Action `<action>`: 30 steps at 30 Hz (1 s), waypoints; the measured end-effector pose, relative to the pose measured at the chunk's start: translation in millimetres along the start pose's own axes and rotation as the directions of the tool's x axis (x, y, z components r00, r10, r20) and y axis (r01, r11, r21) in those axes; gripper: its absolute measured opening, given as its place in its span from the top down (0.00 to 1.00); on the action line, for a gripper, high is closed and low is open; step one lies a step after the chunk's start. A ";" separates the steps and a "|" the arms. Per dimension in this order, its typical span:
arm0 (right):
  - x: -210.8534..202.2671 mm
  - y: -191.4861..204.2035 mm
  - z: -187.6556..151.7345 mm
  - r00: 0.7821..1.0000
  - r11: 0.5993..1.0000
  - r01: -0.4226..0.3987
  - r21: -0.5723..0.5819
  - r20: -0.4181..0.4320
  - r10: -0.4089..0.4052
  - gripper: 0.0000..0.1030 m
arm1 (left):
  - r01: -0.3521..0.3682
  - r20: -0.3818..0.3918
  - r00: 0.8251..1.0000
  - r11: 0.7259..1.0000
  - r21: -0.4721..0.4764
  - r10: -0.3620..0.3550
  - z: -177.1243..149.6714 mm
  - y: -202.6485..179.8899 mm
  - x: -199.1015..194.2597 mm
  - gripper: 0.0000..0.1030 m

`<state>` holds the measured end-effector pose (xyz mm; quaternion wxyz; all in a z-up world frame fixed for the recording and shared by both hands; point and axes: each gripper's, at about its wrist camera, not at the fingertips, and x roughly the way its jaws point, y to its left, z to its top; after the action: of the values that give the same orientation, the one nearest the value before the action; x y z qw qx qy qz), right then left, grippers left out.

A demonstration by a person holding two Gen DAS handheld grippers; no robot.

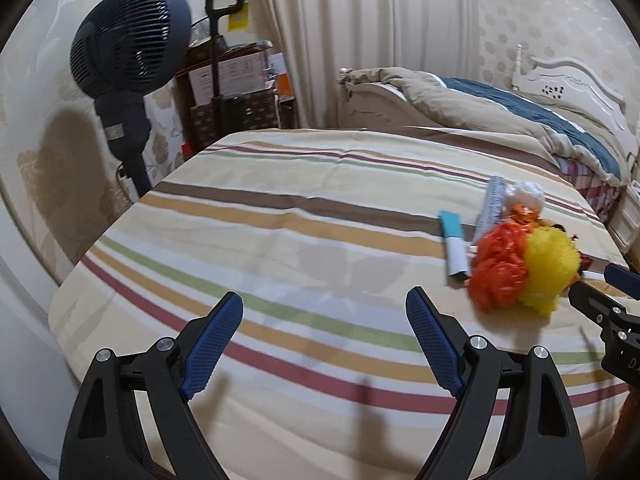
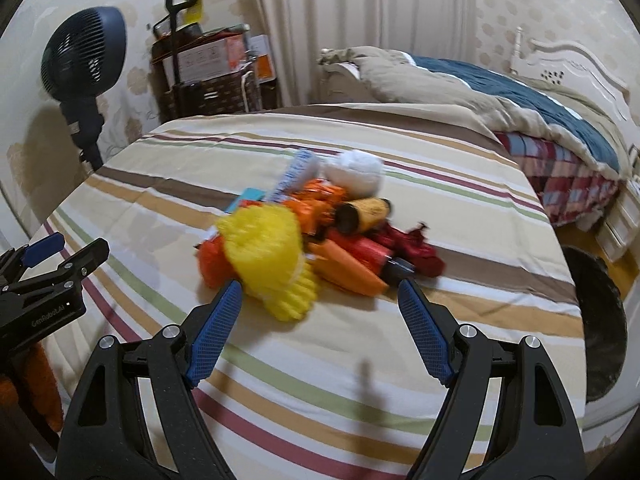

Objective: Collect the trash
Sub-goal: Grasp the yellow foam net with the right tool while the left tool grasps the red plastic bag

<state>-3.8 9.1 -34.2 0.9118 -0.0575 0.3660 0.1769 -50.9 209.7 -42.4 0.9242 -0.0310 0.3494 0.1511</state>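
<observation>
Right wrist view, right gripper (image 2: 320,294) wide apart, empty, near trash pile (image 2: 304,236)

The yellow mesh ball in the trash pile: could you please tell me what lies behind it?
Behind the yellow mesh ball show an orange crinkled wrapper, a white crumpled wad and a brown cardboard tube; whatever lies beneath stays hidden.

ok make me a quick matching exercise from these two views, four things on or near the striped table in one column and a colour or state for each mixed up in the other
Things:
1. foam net
2. crumpled tissue ball
3. fan
4. left gripper

Colour or state:
A. white, at the far side of the trash pile
B. open, holding nothing
C. yellow, at the near side of the pile
D. dark blue, standing beyond the table's left edge

Pairs: 1-C, 2-A, 3-D, 4-B
</observation>
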 end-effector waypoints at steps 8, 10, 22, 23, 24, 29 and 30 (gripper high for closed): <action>18.7 26.3 9.2 1.000 0.999 -0.005 -0.050 -0.004 0.005 0.33 | 0.002 -0.020 1.000 0.999 -0.033 -0.002 -4.3 15.4 5.3 0.19; 23.6 28.6 10.5 1.000 0.998 -0.009 -0.056 -0.015 0.008 0.44 | 0.006 -0.023 1.000 0.999 -0.033 -0.007 -5.4 15.4 6.1 0.19; 18.3 27.5 9.0 0.999 0.998 -0.040 -0.053 0.001 0.040 0.62 | 0.055 -0.023 0.998 0.998 0.002 -0.055 -4.8 -11.1 3.7 0.19; 15.4 26.3 8.8 0.999 0.998 -0.040 -0.050 0.007 0.040 0.62 | 0.060 -0.022 0.998 0.998 0.007 -0.059 -4.7 -14.6 3.1 0.19; 13.7 24.9 9.0 0.999 0.998 -0.041 -0.048 0.011 0.041 0.62 | 0.065 -0.020 0.998 0.998 0.014 -0.065 -4.6 -19.1 2.0 0.19; -2.9 13.3 9.0 0.998 0.999 -0.041 -0.024 0.041 0.042 0.62 | 0.087 -0.008 0.996 0.995 0.040 -0.087 -1.1 -38.0 -1.8 0.19; -6.6 10.3 9.1 0.998 0.999 -0.041 -0.018 0.048 0.041 0.62 | 0.094 -0.006 0.996 0.995 0.044 -0.094 0.0 -42.3 -2.5 0.19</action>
<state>-6.1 18.9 -22.8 0.9161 -0.0536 0.3432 0.2001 -39.9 168.8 -42.9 0.9300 -0.0273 0.3528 0.0996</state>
